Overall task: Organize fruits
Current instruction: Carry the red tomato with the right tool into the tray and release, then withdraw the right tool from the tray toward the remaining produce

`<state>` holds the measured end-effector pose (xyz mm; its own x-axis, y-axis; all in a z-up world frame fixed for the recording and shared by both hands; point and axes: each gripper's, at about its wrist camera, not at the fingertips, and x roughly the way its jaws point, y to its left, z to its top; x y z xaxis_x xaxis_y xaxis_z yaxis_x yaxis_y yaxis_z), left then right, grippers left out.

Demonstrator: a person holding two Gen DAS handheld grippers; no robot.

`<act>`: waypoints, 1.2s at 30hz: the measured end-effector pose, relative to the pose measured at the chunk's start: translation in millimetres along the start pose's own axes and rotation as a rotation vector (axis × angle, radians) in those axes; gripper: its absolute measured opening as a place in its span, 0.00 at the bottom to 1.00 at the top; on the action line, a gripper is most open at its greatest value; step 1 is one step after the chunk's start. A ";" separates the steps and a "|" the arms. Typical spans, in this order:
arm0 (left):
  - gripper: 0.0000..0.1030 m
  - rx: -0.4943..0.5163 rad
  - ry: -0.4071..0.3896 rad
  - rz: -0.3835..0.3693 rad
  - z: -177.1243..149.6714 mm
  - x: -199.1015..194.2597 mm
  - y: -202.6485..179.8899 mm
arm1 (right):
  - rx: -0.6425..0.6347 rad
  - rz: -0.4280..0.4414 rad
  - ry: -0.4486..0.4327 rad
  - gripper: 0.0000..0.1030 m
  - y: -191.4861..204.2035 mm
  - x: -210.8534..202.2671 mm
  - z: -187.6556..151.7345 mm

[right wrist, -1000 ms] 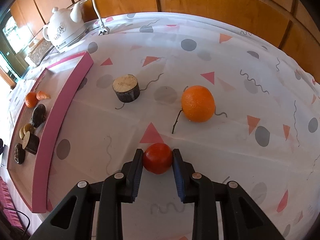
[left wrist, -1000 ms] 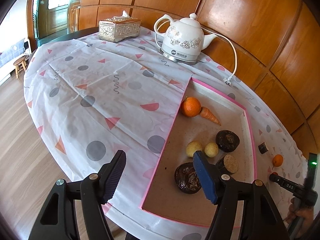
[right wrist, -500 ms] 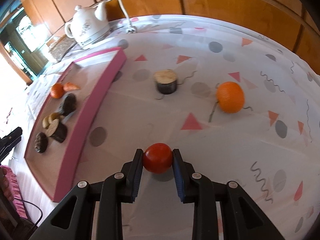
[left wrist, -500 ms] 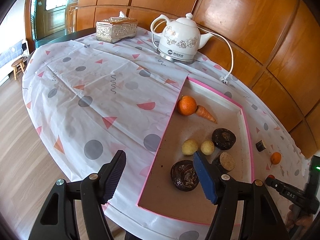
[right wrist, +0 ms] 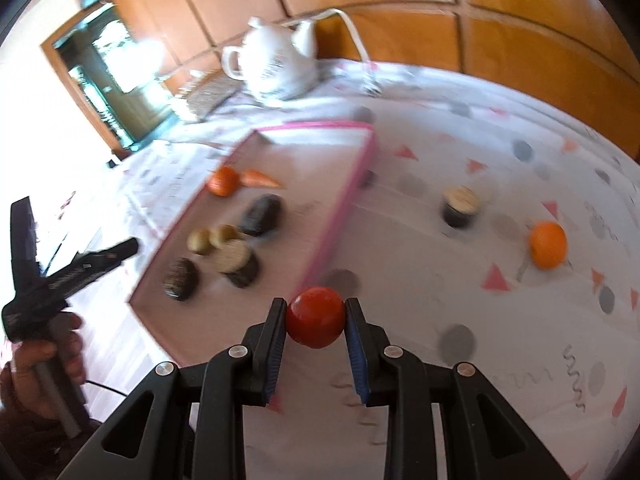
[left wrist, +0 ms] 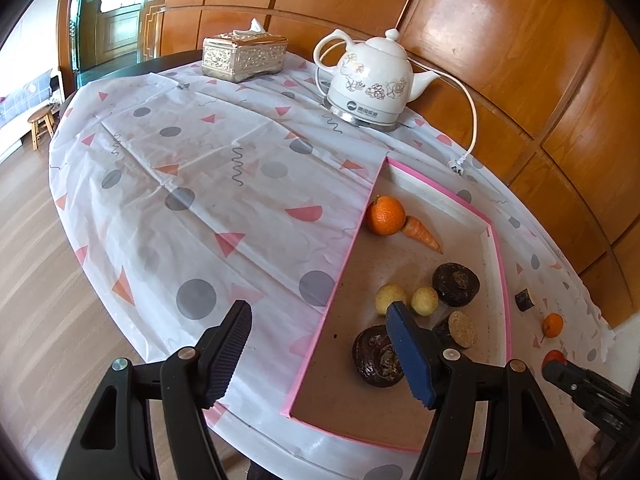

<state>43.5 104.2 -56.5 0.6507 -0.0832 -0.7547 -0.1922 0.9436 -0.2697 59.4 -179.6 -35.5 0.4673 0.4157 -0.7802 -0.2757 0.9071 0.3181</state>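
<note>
Left wrist view shows a round table under a patterned tablecloth [left wrist: 208, 184], with a pink-rimmed tray [left wrist: 498, 264] set into its right side. At the far edge stand a white electric kettle [left wrist: 370, 80] and a silver tissue box [left wrist: 244, 56]. Inside the tray lie a mandarin [left wrist: 385, 216] touching a carrot [left wrist: 422, 234], two dark round fruits [left wrist: 456, 284], two small yellow fruits [left wrist: 390, 298] side by side, and a cut dark piece [left wrist: 460, 328]. The left gripper [left wrist: 320, 354] hangs over the tray's near edge, jaws spread, nothing between them.

Right wrist view, blurred, shows the right gripper [right wrist: 316, 328] pinching a small red tomato [right wrist: 316, 322] above the cloth, just beside the tray's pink rim [right wrist: 340, 204]. On the cloth well to the right sit an orange [right wrist: 548, 244] and a dark cut stub [right wrist: 460, 206]. A hand [right wrist: 44, 364] grips the left gripper's handle at the left.
</note>
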 end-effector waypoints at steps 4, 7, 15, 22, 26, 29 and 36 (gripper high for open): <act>0.68 -0.003 0.004 0.002 -0.4 2.1 1.3 | -0.038 0.046 -0.004 0.28 21.6 -0.3 4.8; 0.68 -0.001 0.005 0.002 -0.8 2.6 1.2 | -0.066 0.061 0.002 0.28 33.4 5.0 7.4; 0.68 -0.004 0.012 0.005 -0.9 4.8 2.6 | -0.139 0.041 0.058 0.28 56.1 31.5 6.3; 0.68 0.000 0.020 0.007 -1.9 7.6 3.1 | -0.133 -0.003 0.079 0.29 53.3 46.4 8.0; 0.68 0.002 0.018 0.009 -2.1 7.8 3.0 | -0.133 -0.026 0.089 0.29 51.8 52.5 7.1; 0.68 0.003 0.022 0.008 -2.4 8.4 2.8 | -0.134 -0.032 0.087 0.31 52.7 52.7 6.4; 0.68 0.001 0.019 0.006 -2.8 7.1 2.7 | -0.123 -0.035 0.080 0.33 52.4 49.9 6.1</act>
<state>45.6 105.2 -64.2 0.6358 -0.0831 -0.7674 -0.1956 0.9444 -0.2644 73.4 -110.9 -54.5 0.4114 0.3727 -0.8318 -0.3637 0.9039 0.2251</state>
